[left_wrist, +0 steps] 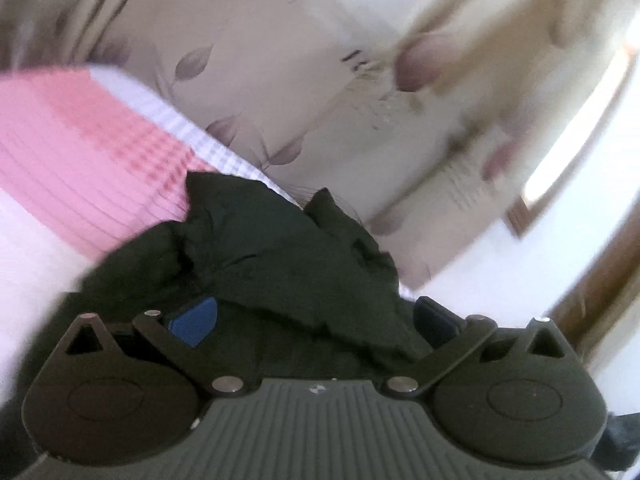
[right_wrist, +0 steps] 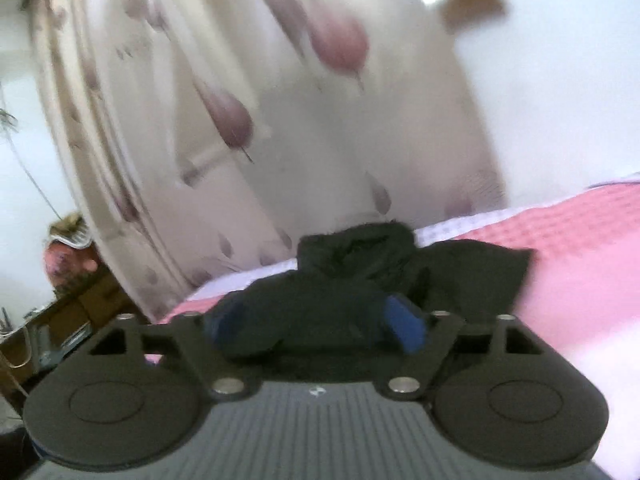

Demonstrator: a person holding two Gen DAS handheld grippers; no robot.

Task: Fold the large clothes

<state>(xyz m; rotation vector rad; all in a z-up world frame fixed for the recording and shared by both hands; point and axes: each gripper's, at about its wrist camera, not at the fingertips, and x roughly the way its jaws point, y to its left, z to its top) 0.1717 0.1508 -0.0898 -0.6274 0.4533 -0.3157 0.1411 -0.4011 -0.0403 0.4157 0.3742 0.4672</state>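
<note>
A dark, crumpled garment (left_wrist: 280, 240) lies bunched on a pink checked bedspread (left_wrist: 80, 152), near the bed's far edge. In the left wrist view my left gripper (left_wrist: 316, 320) stands wide, with the cloth heaped between its blue pads (left_wrist: 196, 320). The left pad's face shows bare and the right pad is partly covered by fabric. In the right wrist view the same garment (right_wrist: 360, 256) sits in front of my right gripper (right_wrist: 316, 326). Its blue pads (right_wrist: 404, 326) are well apart, with a fold of the dark cloth lying loose between them. Both views are blurred.
A pale curtain with purple leaf prints (left_wrist: 280, 80) (right_wrist: 280, 120) hangs just behind the bed. A bright window (left_wrist: 580, 132) is at the right. Wooden furniture with clutter (right_wrist: 60, 320) stands at the left of the right wrist view. More pink bedspread (right_wrist: 580, 248) spreads to the right.
</note>
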